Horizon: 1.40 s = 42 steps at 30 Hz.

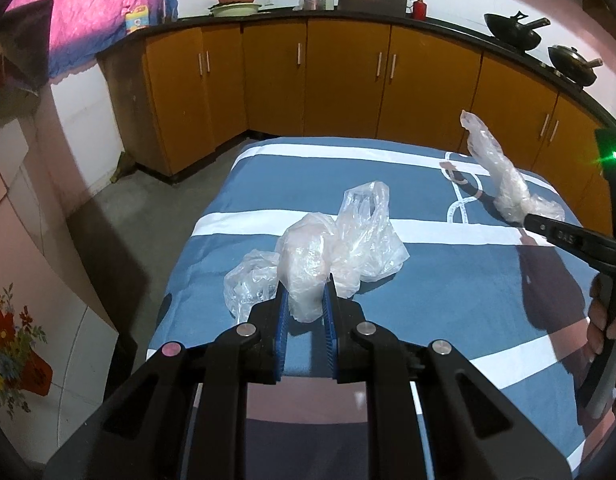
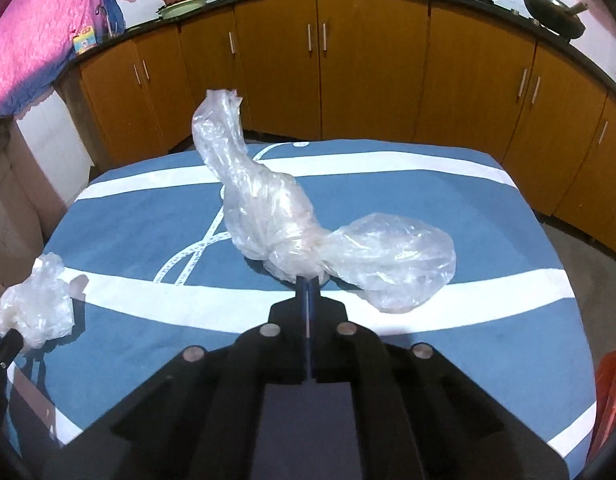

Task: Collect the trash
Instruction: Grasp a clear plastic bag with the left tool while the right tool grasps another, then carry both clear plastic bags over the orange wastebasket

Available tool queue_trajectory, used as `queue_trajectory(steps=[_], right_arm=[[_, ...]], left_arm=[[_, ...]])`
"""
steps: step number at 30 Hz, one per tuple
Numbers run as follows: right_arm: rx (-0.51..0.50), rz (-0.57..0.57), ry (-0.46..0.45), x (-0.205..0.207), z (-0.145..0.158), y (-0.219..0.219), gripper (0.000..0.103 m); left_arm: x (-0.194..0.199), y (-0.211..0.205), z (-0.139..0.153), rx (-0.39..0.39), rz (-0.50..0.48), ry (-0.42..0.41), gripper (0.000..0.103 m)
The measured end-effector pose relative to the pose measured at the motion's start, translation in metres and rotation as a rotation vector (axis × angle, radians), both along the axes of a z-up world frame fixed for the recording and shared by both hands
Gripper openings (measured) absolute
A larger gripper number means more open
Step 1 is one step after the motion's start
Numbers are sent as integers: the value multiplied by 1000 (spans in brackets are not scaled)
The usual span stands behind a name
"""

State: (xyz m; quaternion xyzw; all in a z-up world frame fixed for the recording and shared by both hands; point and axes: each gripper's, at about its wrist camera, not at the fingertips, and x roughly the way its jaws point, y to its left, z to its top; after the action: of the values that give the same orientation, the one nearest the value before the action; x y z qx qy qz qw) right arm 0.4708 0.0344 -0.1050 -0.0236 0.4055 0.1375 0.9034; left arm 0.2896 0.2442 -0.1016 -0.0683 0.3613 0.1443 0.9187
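Over the bench [image 1: 387, 292], both jaws pinched thin plastic: the left gripper [image 1: 306, 300] a crumpled bag [image 1: 304, 264], the right gripper [image 2: 308, 284] a twisted bag [image 2: 264, 204] that could slip free.

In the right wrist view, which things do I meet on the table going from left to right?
Left hand-held gripper → small crumpled bag → long twisted bag, pinched in the right hand-held gripper → orange bag at the right edge.
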Motion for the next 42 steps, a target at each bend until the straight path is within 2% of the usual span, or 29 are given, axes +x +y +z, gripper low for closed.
queue_trajectory(steps=[7, 16, 30, 42], right_arm=[[70, -29, -14, -29, 13, -34, 2], [66, -88, -40, -82, 25, -79, 2], [85, -153, -93, -148, 62, -135, 2], [92, -209, -156, -185, 96, -179, 2]], left_arm=[[2, -1, 0, 7, 0, 15, 16], [0, -16, 2, 39, -40, 16, 16], [-27, -82, 47, 10, -171, -73, 16], [-31, -136, 72, 21, -258, -102, 16]])
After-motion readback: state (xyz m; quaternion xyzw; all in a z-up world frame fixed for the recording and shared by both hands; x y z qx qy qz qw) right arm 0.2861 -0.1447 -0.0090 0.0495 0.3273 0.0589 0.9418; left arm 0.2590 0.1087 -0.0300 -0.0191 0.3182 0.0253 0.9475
